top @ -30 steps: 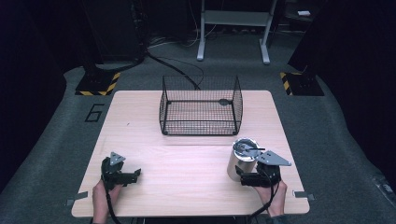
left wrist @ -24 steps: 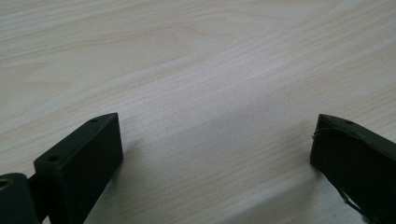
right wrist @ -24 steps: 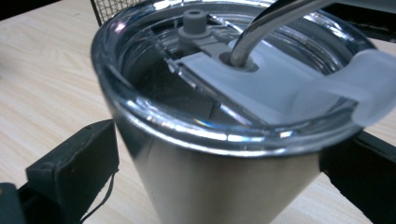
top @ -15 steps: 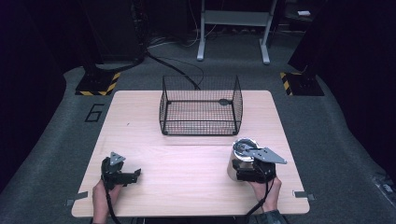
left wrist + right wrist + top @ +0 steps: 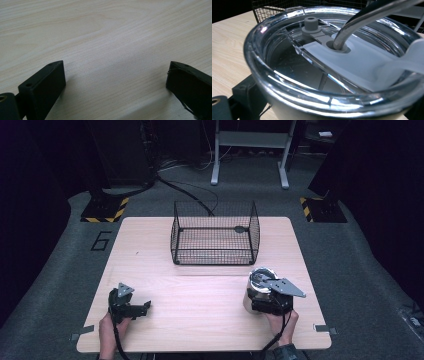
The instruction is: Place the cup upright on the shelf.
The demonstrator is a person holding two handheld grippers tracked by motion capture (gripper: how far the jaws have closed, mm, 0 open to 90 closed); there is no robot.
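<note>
A pale tumbler with a clear lid and a bent metal straw stands upright at the table's front right. My right gripper is shut on its body, just below the rim, and one black finger presses against the tumbler's side. My left gripper sits low over the front left of the table. Its jaws are wide open with nothing but bare wood between them.
An empty black wire basket stands at the middle back of the wooden table, just beyond the tumbler. Dark floor, cables and a metal stand's legs lie behind the table.
My right hand and gripper have shifted slightly left around the tumbler, which stays in place. The left gripper has not moved.
</note>
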